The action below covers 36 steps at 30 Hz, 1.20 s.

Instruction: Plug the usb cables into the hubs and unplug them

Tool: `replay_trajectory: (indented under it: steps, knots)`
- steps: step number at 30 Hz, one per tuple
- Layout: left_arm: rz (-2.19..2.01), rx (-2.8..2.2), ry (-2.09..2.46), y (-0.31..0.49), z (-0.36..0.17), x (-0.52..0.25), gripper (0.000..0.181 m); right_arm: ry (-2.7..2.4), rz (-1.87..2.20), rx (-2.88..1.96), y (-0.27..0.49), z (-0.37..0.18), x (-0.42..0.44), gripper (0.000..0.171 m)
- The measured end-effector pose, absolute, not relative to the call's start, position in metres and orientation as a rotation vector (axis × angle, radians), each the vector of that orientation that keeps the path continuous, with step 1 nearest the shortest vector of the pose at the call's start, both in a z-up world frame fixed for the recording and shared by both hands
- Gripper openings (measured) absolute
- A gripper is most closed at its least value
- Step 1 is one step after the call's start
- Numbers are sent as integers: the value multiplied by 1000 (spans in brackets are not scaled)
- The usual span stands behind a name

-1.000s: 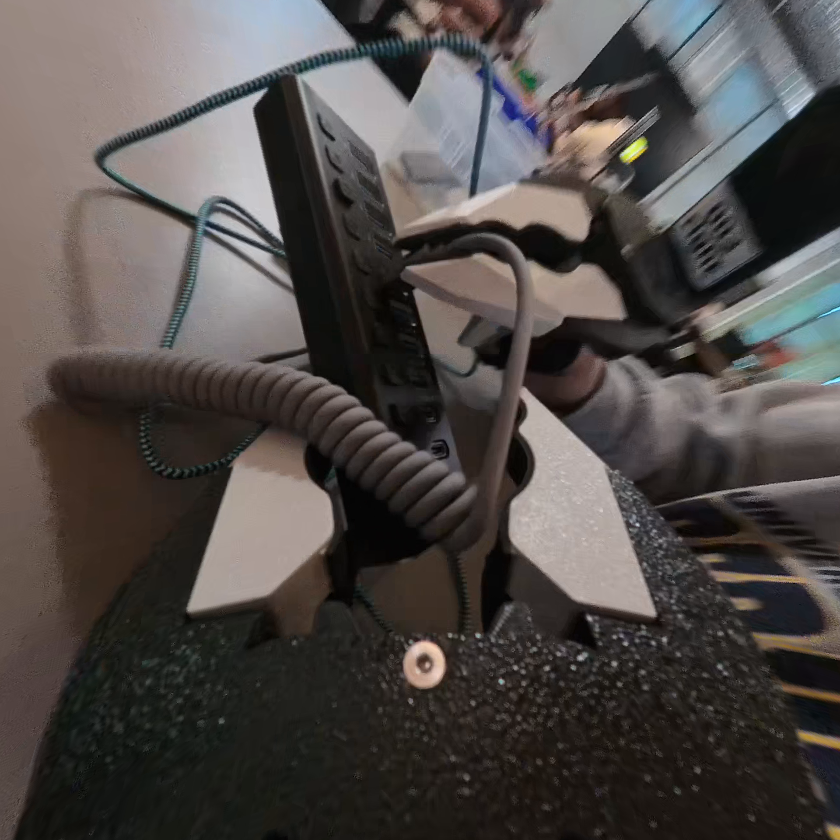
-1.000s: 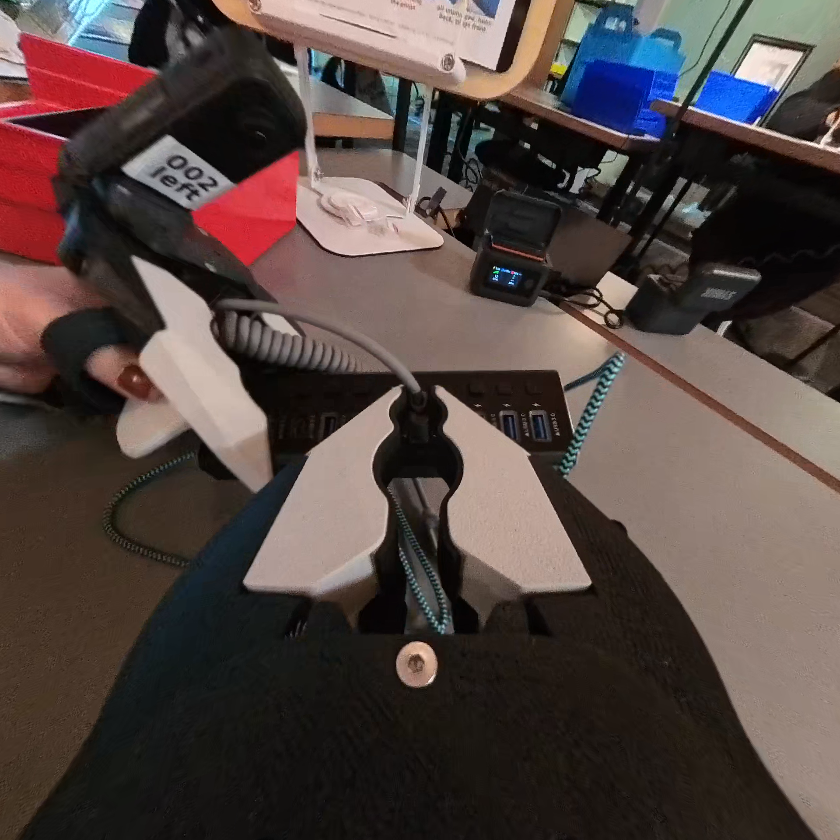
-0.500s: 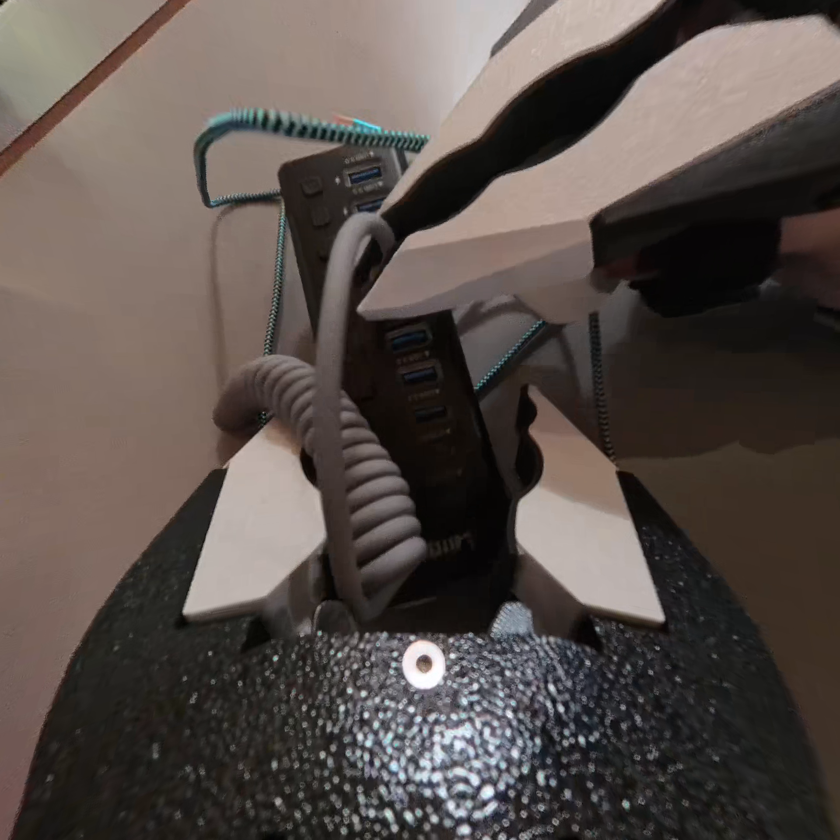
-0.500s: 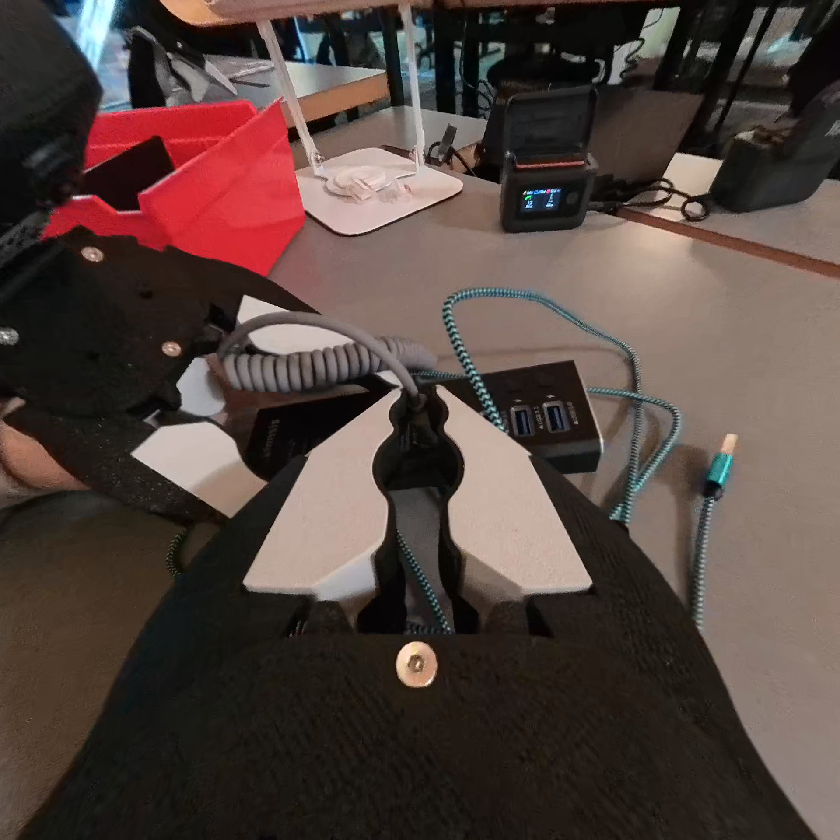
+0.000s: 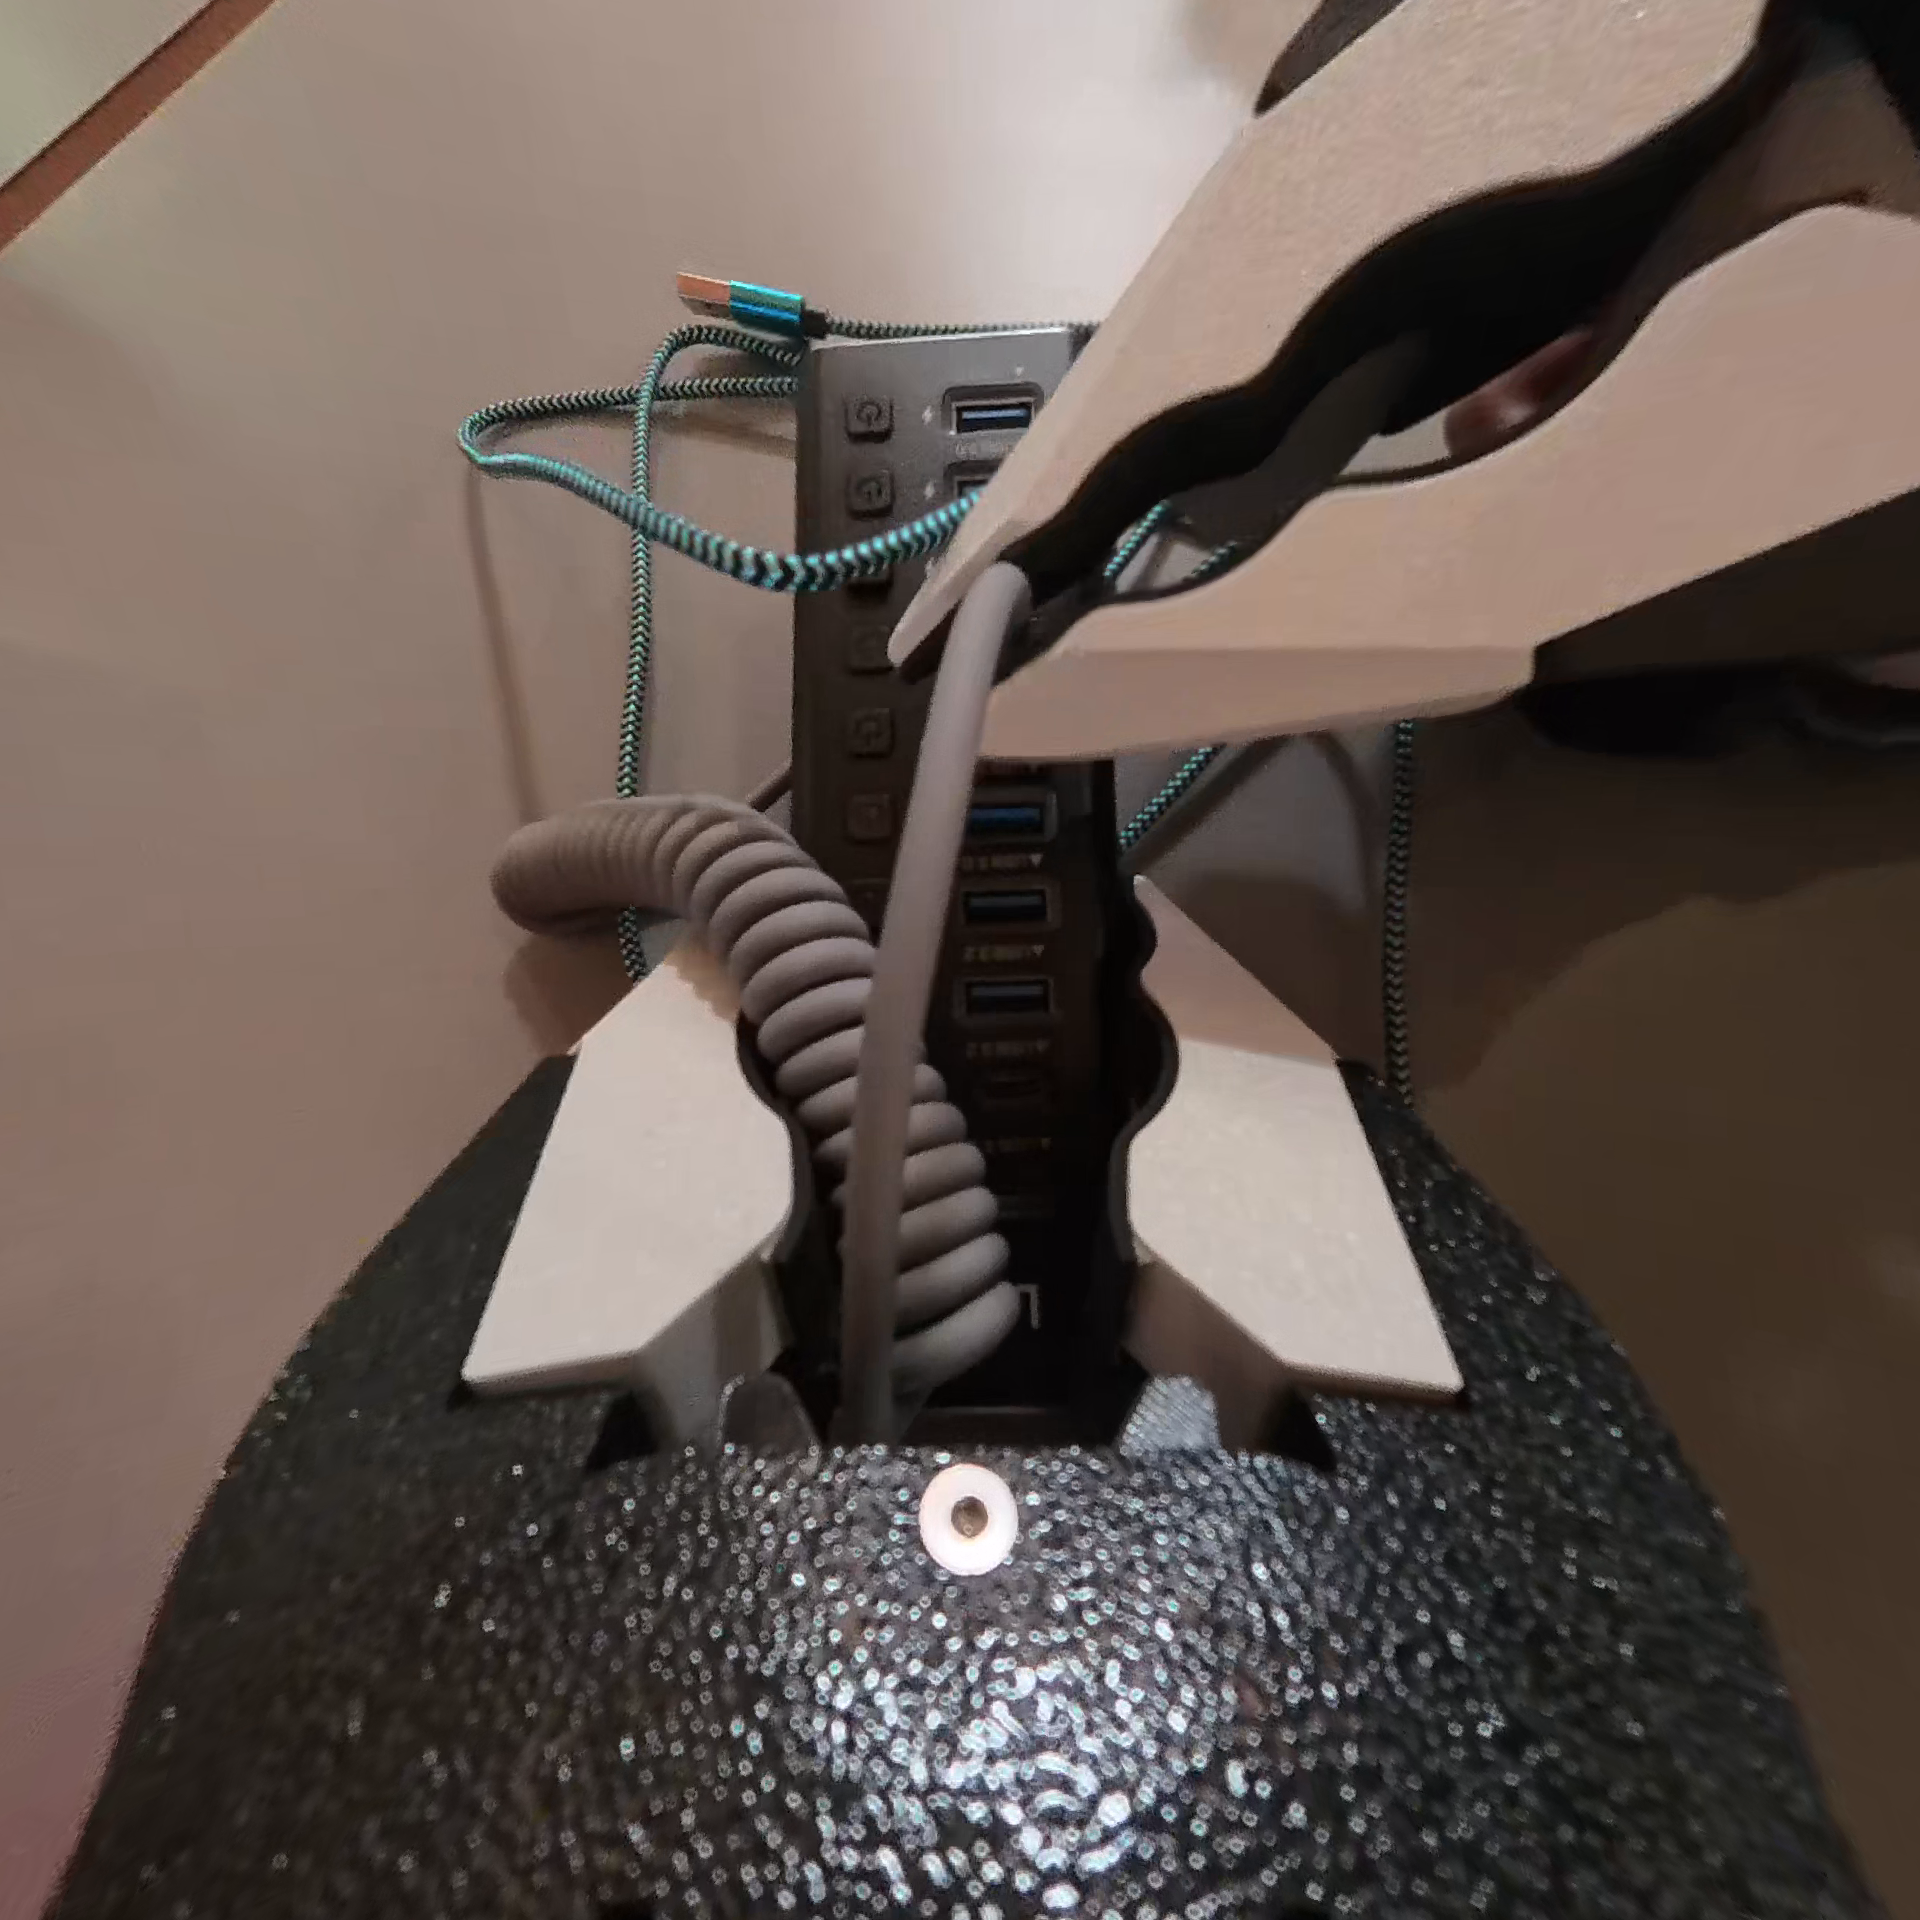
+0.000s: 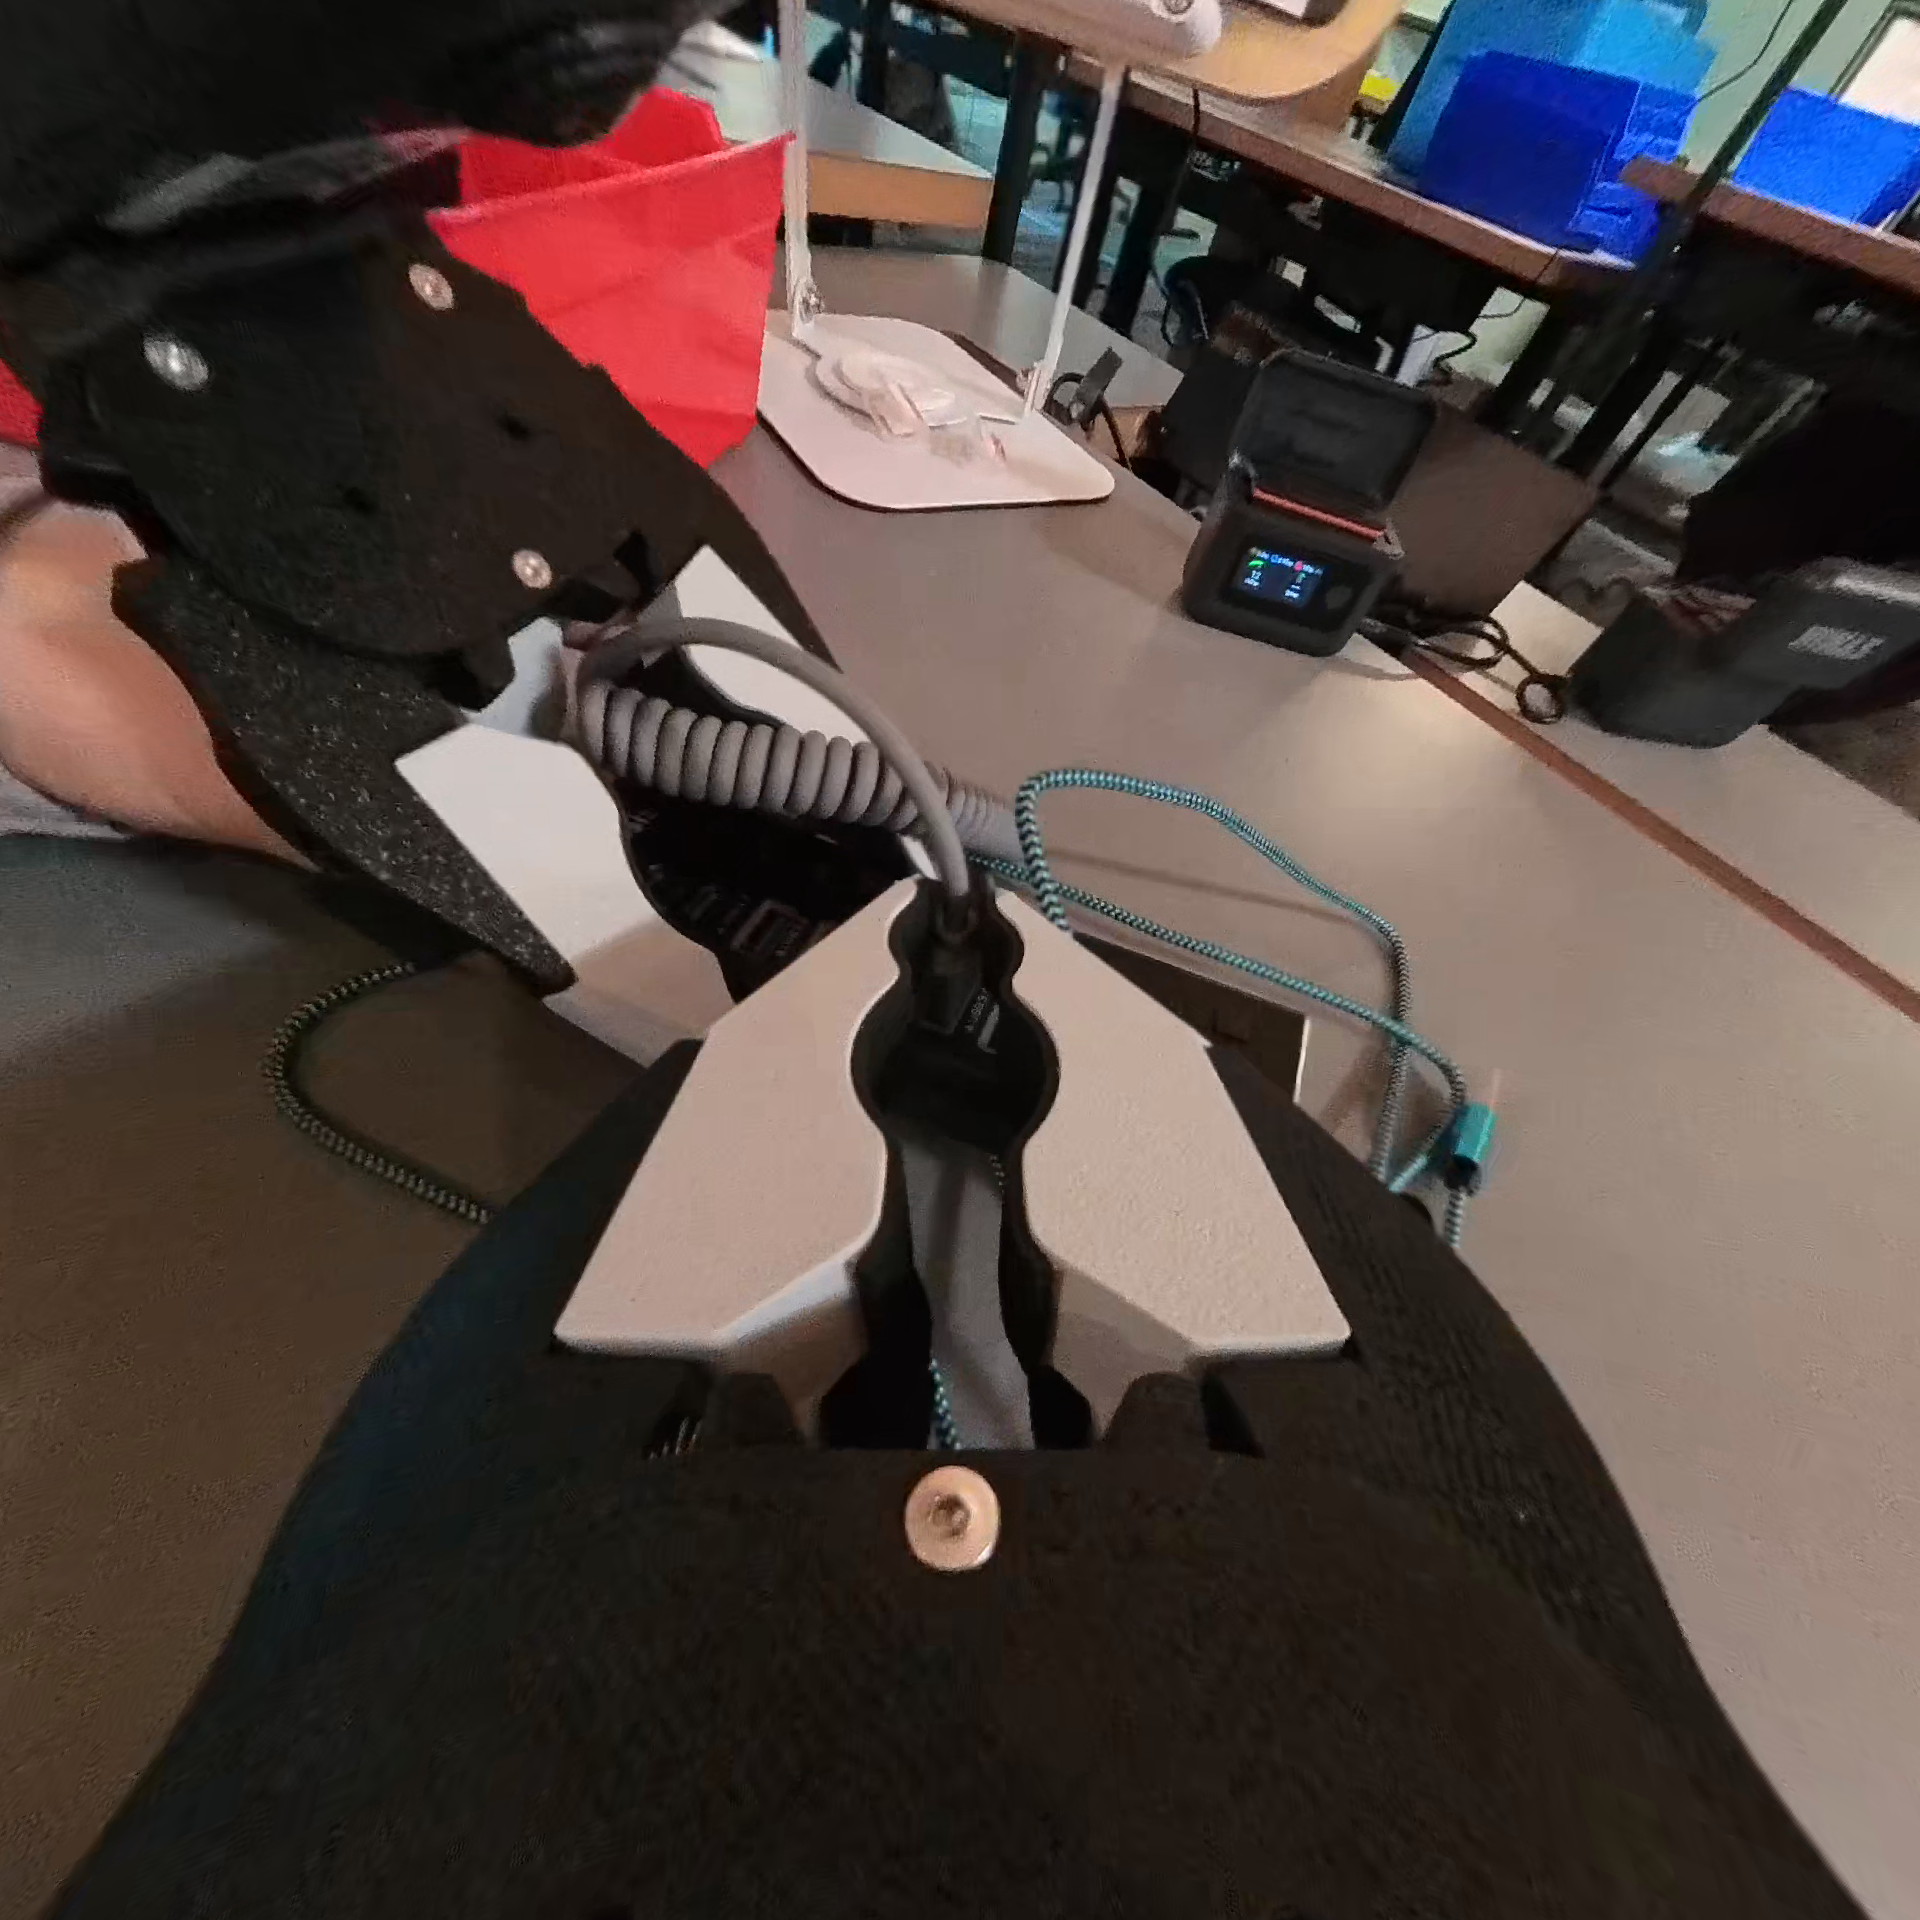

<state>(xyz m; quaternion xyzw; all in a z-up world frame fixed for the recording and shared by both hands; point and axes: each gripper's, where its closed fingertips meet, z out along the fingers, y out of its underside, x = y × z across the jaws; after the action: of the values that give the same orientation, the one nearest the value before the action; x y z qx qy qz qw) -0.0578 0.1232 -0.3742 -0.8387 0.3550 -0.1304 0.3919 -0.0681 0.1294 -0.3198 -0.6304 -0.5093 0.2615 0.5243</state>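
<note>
Since half a second earlier, left gripper (image 5: 961,1132) had squared up along the long black multi-port USB hub (image 5: 1013,935), jaws spread wide astride its near end. Right gripper (image 6: 953,971) was clenched on the black plug (image 6: 961,987) of the grey coiled cable (image 5: 821,997), above the hub's middle ports. Teal braided cable (image 5: 665,520) lay loose on the grey table (image 5: 260,623), its bare connector (image 5: 740,301) past the hub's far left corner.
</note>
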Motion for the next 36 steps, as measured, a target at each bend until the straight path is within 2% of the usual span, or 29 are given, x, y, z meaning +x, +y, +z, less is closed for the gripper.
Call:
replay_trajectory:
  steps: [1,3,7,11,17,21,27,30,32,36]
  knots:
    - [-341,-2132,894,123,-374,-57,59,-1194,680,-1531,130,-319,-68,5]
    - [-376,-2137,865,124,-374,-55,60,-1180,704,-1542,131,-318,-68,5]
    - [-427,-2143,823,125,-373,-56,59,-1277,387,-1415,132,-315,-74,3]
    - [-395,-2141,844,124,-373,-55,60,-1179,698,-1534,133,-315,-70,3]
    - [-429,-2152,811,124,-373,-55,59,-1323,272,-1367,133,-314,-74,3]
    - [-406,-2147,837,124,-373,-54,60,-1198,637,-1514,133,-314,-69,3]
    - [-431,-2148,815,124,-372,-54,59,-1257,390,-1413,131,-311,-73,0]
    - [-420,-2144,831,124,-373,-53,59,-1143,730,-1527,132,-310,-69,0]
    - [-406,-2142,841,124,-373,-53,59,-1124,797,-1546,132,-310,-67,0]
    - [-434,-2147,807,125,-372,-54,59,-1275,379,-1391,131,-308,-74,0]
